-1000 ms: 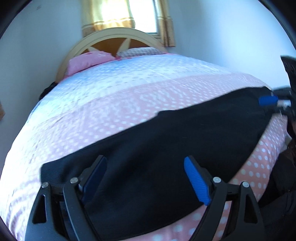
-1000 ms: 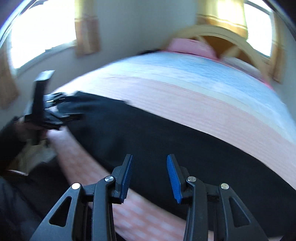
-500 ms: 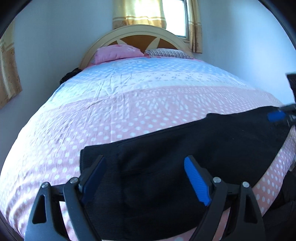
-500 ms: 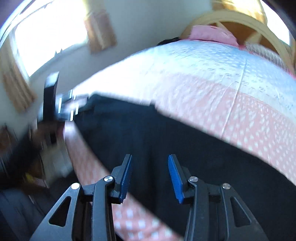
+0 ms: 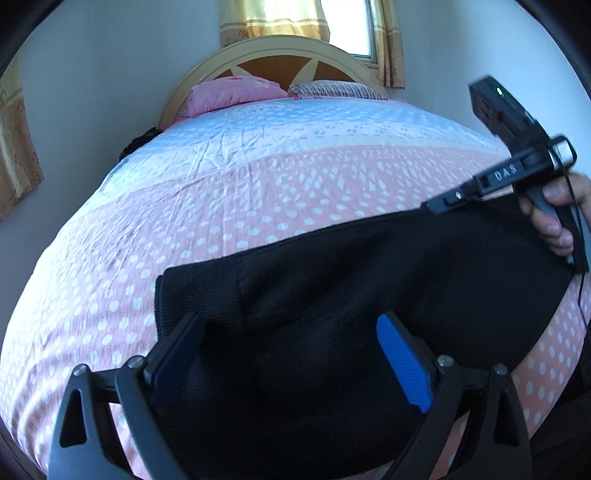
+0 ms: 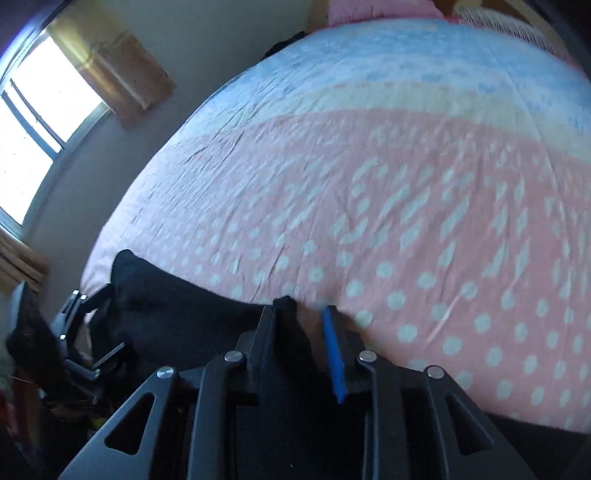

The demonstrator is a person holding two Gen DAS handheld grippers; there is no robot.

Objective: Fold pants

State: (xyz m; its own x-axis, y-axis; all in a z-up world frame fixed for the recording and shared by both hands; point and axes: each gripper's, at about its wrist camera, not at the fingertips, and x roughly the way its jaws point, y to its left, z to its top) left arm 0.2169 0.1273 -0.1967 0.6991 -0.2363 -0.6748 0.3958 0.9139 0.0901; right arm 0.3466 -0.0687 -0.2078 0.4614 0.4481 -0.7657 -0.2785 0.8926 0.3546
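Across the near edge of a dotted pink bed point(image 5: 229, 206), black pants point(image 5: 332, 288) laid flat lengthwise. Left gripper point(image 5: 291, 354) spread wide over the waistband end, clamping nothing. Right gripper point(image 6: 301, 321) partly closed at the far hem, cloth between its jaws, hold unconfirmed. Best practice: pinch both layers fully, lift level, carry hem squarely toward waistband.

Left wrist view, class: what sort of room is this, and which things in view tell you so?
Most likely a home bedroom. A bed with a dotted pink bedspread fills the view, two pillows lie against a wooden headboard, and a curtained window sits behind it.
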